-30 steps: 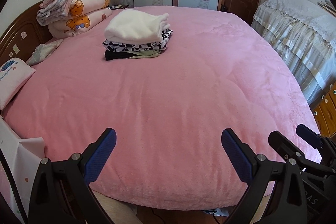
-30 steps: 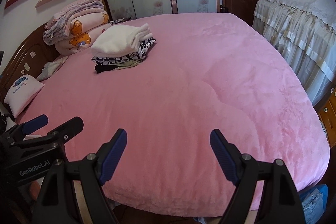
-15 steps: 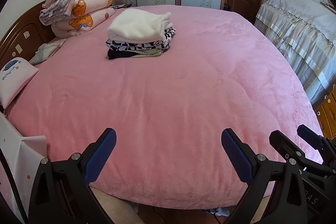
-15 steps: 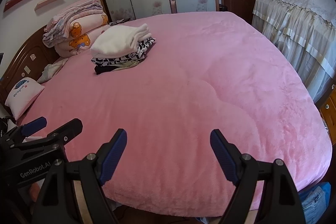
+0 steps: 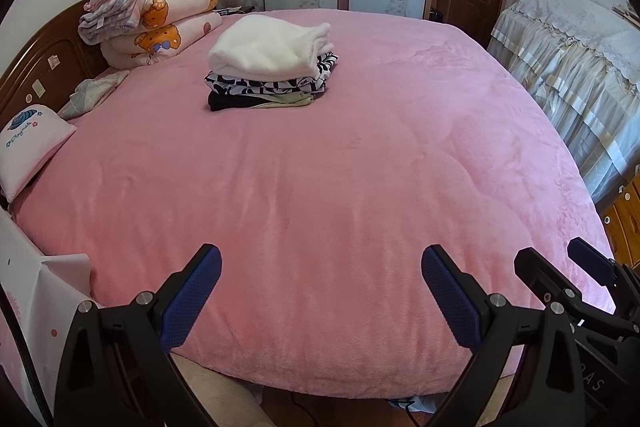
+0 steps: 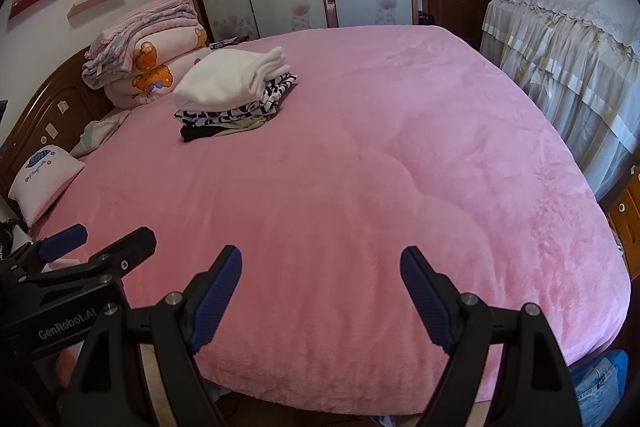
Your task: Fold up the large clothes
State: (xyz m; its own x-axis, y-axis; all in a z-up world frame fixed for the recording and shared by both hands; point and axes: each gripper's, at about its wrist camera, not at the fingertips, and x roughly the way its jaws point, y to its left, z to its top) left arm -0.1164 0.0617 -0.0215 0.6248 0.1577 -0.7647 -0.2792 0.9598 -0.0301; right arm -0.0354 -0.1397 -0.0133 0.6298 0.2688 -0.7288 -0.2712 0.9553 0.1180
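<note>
Both tools empty. Left gripper jaws wide, right gripper beside it, also wide, over the pink bedspread near edge. Folded stack sits far ahead-left. Likely fetching the next garment; jeans lie low right of the right gripper, so grab the waistband with both.

The left gripper hovers above the near edge of the bed covered in a pink plush blanket, its blue-padded fingers spread wide apart and holding nothing. A stack of folded clothes, topped by a white fleece garment over black-and-white patterned pieces, lies on the far left part of the bed. Folded bear-print quilts are piled against the dark wooden headboard, and the right gripper shows at the lower right edge.
</note>
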